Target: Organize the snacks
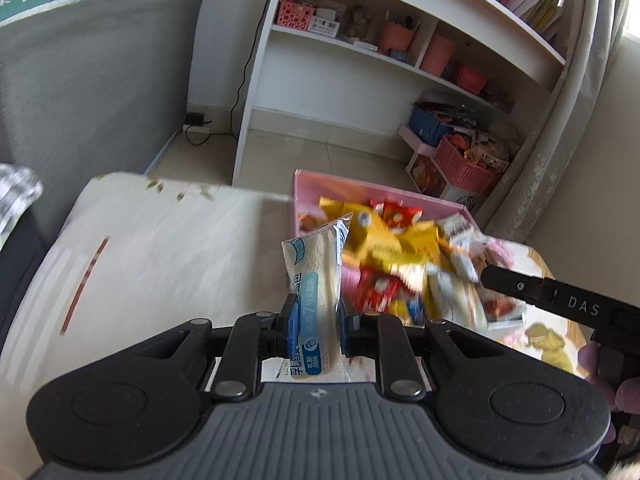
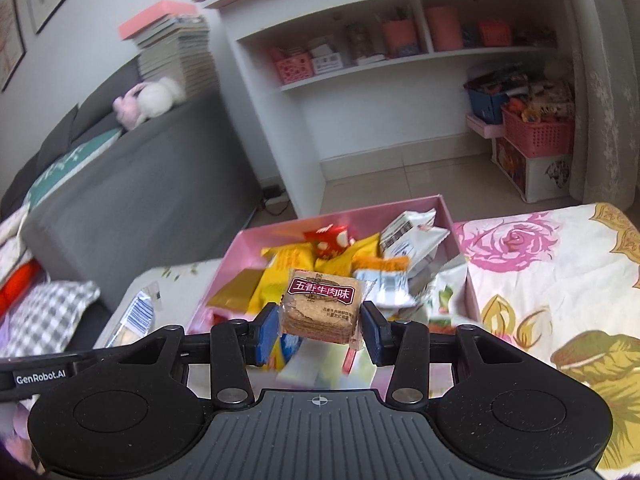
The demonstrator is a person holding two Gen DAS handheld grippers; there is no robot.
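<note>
A pink box (image 1: 298, 188) full of snack packets stands on the table; it also shows in the right wrist view (image 2: 240, 240). My left gripper (image 1: 318, 328) is shut on a white and blue bread packet (image 1: 316, 276), held upright just left of the box. My right gripper (image 2: 320, 328) is shut on a brown beef-flavour cracker packet (image 2: 322, 308), held over the box's near side. Yellow and red packets (image 1: 384, 236) lie heaped in the box. The right gripper's body (image 1: 560, 300) shows at the right in the left wrist view.
A cream cloth (image 1: 160, 248) covers the table on the left and a floral cloth (image 2: 540, 280) on the right. A grey sofa (image 2: 140, 184) stands to the left. A white shelf unit (image 1: 360, 60) and a pink basket (image 1: 464, 168) stand behind on the floor.
</note>
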